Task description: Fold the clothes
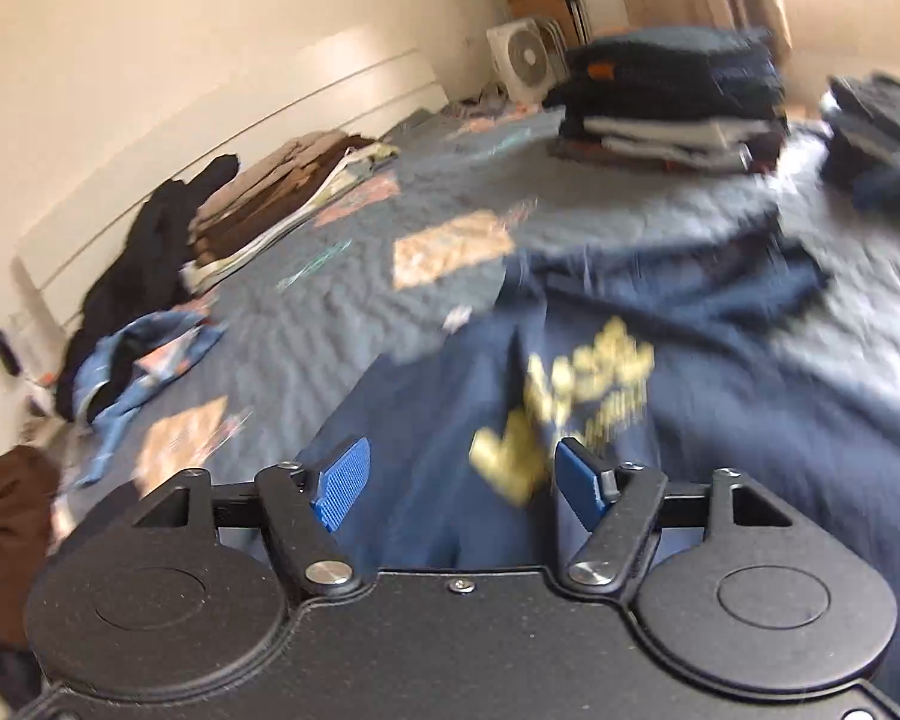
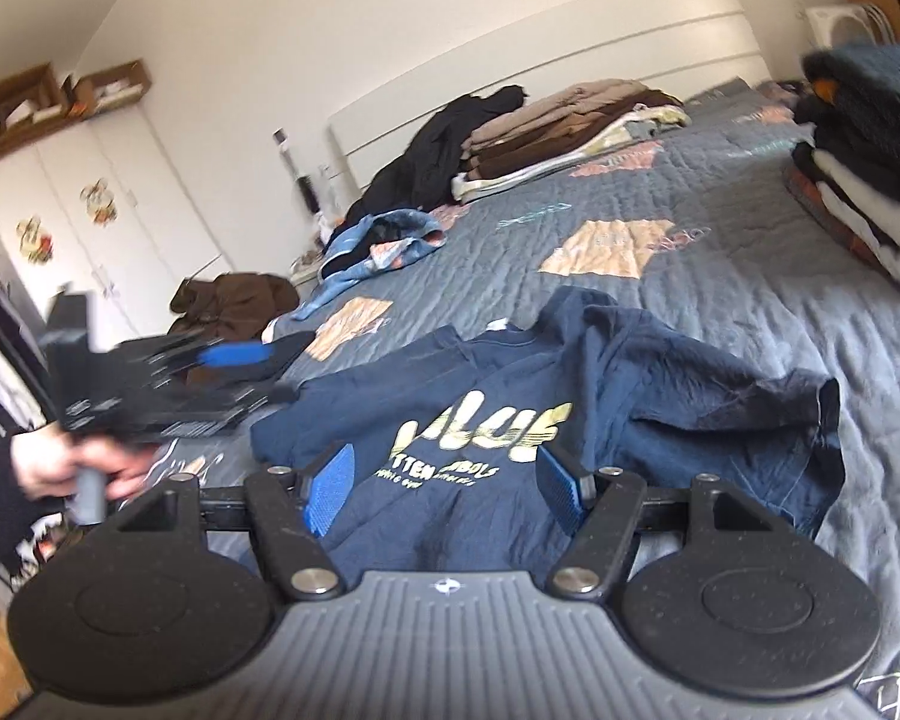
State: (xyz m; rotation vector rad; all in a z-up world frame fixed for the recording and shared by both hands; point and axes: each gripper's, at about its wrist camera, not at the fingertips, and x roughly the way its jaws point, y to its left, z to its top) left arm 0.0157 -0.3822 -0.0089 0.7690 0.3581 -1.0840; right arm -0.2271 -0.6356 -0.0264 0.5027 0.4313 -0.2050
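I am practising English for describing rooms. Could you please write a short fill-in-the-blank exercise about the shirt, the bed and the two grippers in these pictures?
1. The navy T-shirt lies crumpled on the grey ____.
2. The print on its chest is ____ in colour.
3. The right gripper and the left gripper both have their blue fingers ____, holding nothing.
4. The tall stack of folded clothes sits ____ the shirt, further up the bed.

Missing words: quilt; yellow; open; beyond

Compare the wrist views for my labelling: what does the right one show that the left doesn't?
Right wrist only: the left gripper held in a hand, white wardrobe doors, and a readable shirt print.

Left wrist only: a dark clothes pile beyond the folded stack.

Both: navy T-shirt, quilted bedspread, folded stack, open right gripper.
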